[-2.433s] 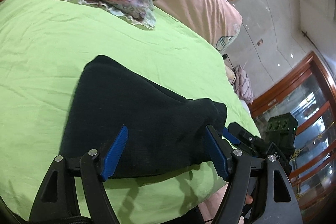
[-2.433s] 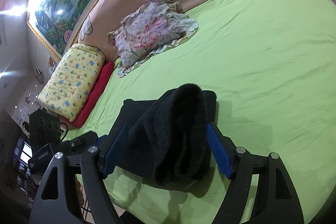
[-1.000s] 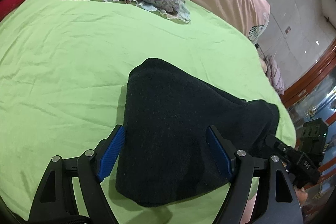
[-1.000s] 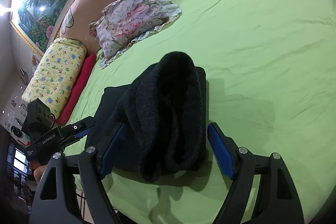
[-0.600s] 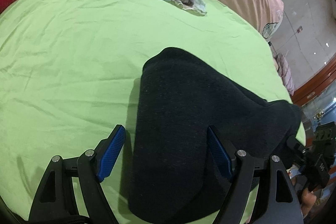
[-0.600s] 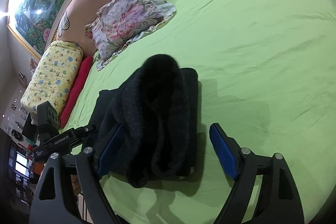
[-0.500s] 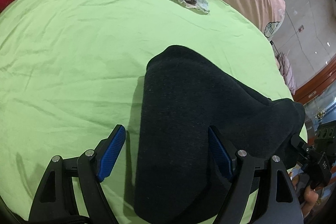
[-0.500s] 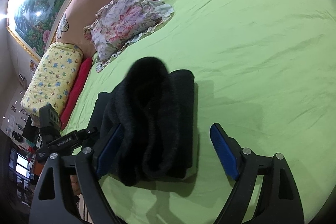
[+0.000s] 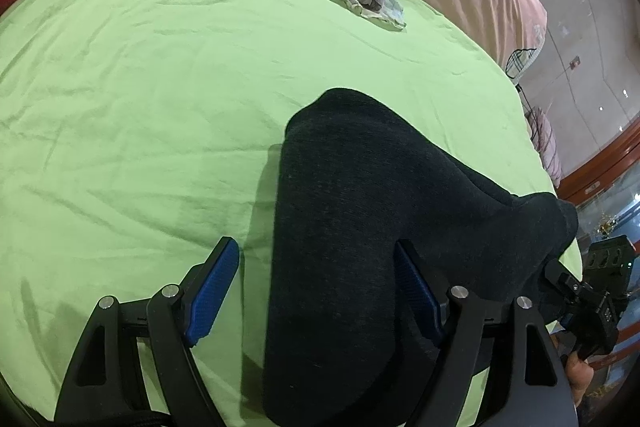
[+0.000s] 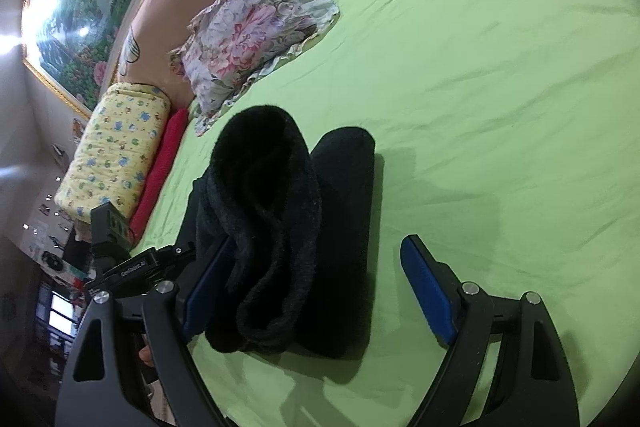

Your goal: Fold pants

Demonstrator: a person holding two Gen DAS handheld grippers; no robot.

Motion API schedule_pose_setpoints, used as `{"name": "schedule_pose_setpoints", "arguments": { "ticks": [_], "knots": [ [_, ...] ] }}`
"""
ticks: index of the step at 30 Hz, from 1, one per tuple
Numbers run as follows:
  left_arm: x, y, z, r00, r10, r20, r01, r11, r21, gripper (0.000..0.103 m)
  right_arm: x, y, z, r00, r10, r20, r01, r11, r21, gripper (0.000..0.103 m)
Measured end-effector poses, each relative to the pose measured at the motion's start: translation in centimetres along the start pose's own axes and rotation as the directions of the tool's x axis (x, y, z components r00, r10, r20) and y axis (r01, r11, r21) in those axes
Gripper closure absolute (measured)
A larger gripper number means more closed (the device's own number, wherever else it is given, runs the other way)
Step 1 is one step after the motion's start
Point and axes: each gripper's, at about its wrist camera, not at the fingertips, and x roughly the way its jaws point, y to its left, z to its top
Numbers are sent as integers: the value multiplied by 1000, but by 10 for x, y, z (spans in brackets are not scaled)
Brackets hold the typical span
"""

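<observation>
Black fleece pants [image 10: 304,235] lie folded in a thick bundle on the green bedsheet [image 10: 500,75], near its close edge. Both the left gripper [image 9: 316,287] and the right gripper [image 10: 320,283] stand wide open over the bundle, blue pads clamping nothing, with cloth lying between each pair.

I see black pants [image 9: 360,227] on a lime-green sheet [image 9: 140,87], a pink-and-lilac floral pillow [image 10: 248,39], a yellow cartoon-print cushion [image 10: 116,151], a red roll [image 10: 160,167], blue pads [image 10: 426,287].
</observation>
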Motion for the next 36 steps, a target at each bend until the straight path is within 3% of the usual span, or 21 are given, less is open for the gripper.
{"name": "schedule_pose_setpoints", "arguments": {
  "ticks": [3,6,11,18,36],
  "knots": [
    [0,-5,-3,1000,-27,1,27,1000,2,44,2,0,0,1000,26,-6,-26,1000,-2,32],
    [-2,-14,-5,1000,-15,6,15,1000,25,49,4,-4,-1,998,64,-5,-64,998,23,39],
    [-11,-21,-7,999,-30,18,29,999,35,63,1,1,-3,998,59,5,-59,998,4,51],
    [-31,-26,-9,997,-53,50,51,998,36,67,-7,12,-2,998,65,26,-64,998,-25,59],
    [-102,-13,-13,983,-63,174,60,998,24,68,-5,64,6,988,155,20,-151,979,-136,62]
  ]
}}
